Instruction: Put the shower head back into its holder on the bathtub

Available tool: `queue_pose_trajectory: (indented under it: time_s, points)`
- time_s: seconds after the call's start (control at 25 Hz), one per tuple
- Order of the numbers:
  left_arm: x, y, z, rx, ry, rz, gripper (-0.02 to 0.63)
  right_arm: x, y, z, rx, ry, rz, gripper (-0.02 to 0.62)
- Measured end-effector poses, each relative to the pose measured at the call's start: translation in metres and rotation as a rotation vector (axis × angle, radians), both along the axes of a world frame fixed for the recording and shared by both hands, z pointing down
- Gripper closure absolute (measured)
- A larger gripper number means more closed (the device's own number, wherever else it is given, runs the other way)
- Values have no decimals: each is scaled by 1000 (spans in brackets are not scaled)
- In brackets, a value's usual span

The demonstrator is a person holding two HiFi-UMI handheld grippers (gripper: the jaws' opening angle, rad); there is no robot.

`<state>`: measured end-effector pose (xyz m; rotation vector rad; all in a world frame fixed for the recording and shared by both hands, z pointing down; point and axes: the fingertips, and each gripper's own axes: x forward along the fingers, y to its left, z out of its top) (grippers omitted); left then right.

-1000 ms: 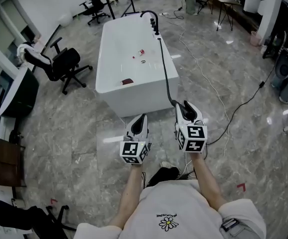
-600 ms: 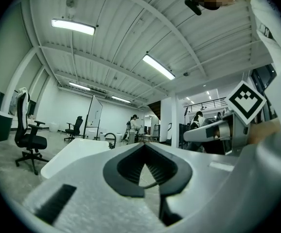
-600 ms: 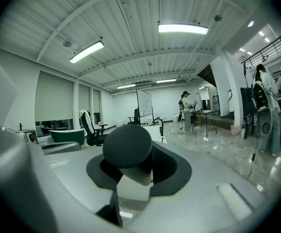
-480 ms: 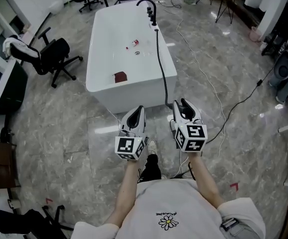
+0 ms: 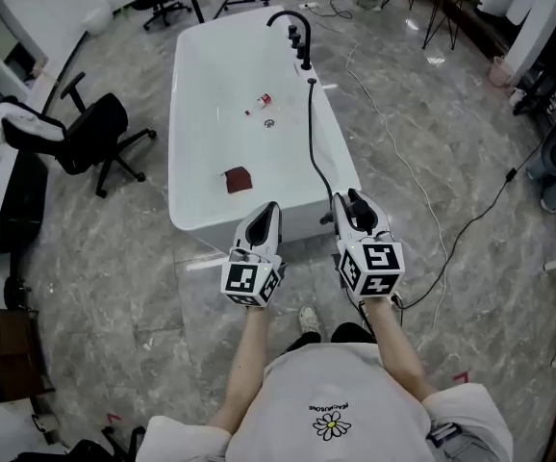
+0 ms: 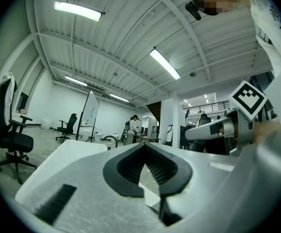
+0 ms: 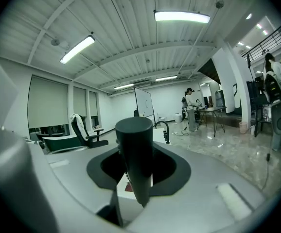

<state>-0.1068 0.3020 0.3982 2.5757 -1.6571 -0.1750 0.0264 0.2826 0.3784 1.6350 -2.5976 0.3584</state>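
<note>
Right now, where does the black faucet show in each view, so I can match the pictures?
Head view: the faucet is at top centre, on the far right rim of the bathtub.
Left gripper view: the faucet is a small arch just left of centre.
Right gripper view: the faucet is small, just right of centre.
Shared landmark: the office chair with a white cloth, left of the faucet in every view.

Head view: the shower head was tucked out of sight behind the right gripper, with only its hose showing. The fingers had just been closing a touch with that dark cylinder between them, and they hid its lower end. In the bathtub, a red-and-white bit was too small to name.
</note>
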Motion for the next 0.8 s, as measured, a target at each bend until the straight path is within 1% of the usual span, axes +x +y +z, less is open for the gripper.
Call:
queue_pose_trajectory:
  time_s: [0.16,0.32,0.44,0.56,0.68,0.8]
  points:
    - [-4,-36,8,-12,5,5,606,-5,-38,-4,22,23,1,483]
    - [1,-75,16,-27,6,21,606,-4,-80,-11,13,-15,-6,483]
    - [3,-108,34,-57,10,29,606,-11,-119,-6,13,-3,-24,483]
    - [4,-158,43,-73,2,28,606,-17,-176,-5,13,-17,-49,483]
    - [15,-204,47,-104,-7,34,606,-14,-232,-7,-10,-35,-73,483]
    - [22,-250,47,-121,-26,22,606,-12,-288,-22,5,-46,-101,483]
